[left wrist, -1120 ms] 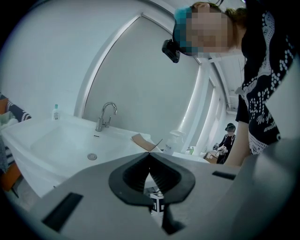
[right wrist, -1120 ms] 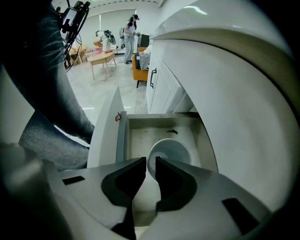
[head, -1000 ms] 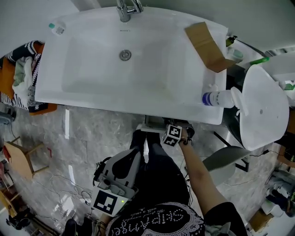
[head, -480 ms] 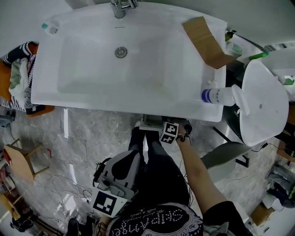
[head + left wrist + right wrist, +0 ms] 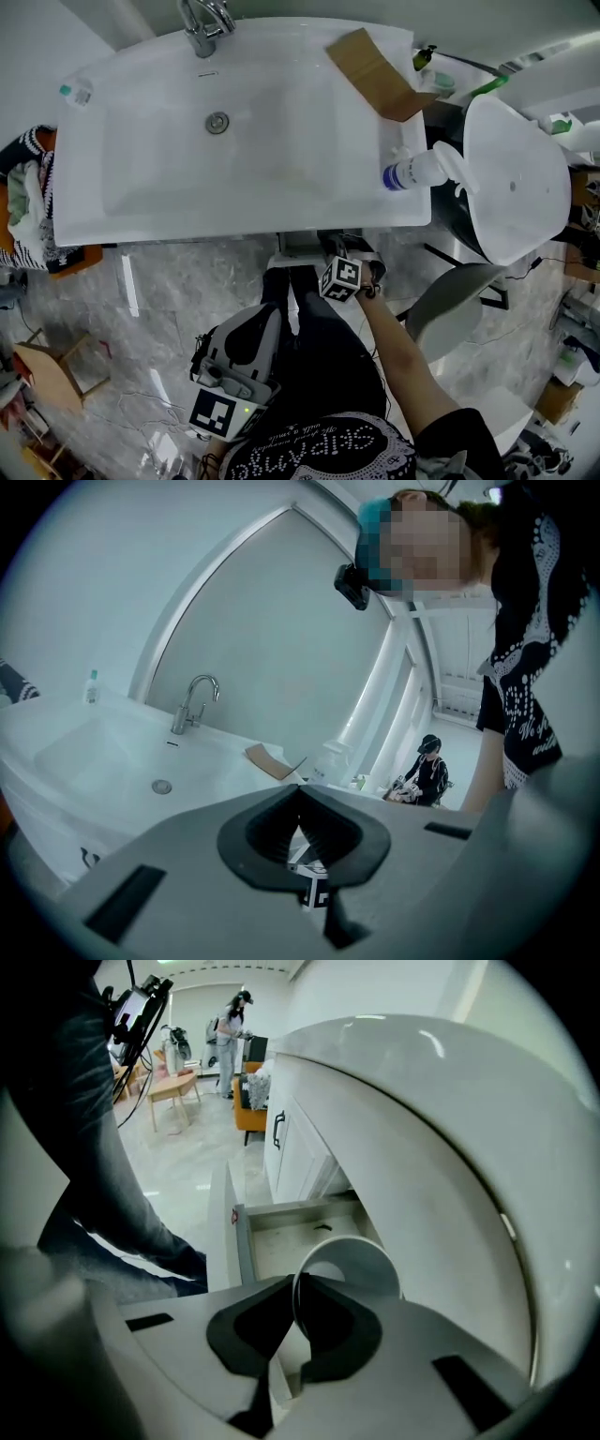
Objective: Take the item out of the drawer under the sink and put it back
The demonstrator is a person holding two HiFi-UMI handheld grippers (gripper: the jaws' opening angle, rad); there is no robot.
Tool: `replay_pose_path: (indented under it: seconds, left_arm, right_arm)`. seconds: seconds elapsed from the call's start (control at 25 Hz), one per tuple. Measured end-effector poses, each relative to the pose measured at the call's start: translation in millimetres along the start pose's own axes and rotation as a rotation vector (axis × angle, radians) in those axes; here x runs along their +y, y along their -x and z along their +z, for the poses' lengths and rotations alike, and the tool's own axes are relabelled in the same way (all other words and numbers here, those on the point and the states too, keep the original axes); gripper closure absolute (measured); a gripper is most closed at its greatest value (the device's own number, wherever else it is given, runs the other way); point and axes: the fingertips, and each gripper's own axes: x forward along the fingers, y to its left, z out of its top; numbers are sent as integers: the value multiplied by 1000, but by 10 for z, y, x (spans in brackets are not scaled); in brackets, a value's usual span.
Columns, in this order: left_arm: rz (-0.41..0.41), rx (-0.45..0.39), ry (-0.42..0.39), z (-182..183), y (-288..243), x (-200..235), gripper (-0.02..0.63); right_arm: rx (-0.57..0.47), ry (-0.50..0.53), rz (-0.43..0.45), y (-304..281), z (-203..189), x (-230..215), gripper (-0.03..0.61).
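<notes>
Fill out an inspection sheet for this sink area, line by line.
Surface: white sink, faucet at the back.
Job's things: drawer open; white cup held above it.
Clutter: cardboard, lying bottle and small bottle on the sink.
Grippers: right gripper shut on the cup's rim; left gripper shut, holding nothing.
Cables: dark cable on the floor at right.
Surroundings: marble floor, clothes heap at left, a person far off.

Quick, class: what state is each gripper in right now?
Left gripper: closed, empty.
Right gripper: closed on the rim of a white cup.
</notes>
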Motion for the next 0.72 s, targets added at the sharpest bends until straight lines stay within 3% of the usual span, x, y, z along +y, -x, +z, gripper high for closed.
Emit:
replay_pose_path:
  seconds: [0.36, 0.72]
  left_arm:
    - [-141, -11, -34, 39, 82, -161, 614]
    - [-223, -23, -61, 94, 186, -239, 614]
  right_arm:
    - [-63, -131, -105, 475, 222, 137, 554]
    - [-190, -300, -237, 1098, 493, 180, 554]
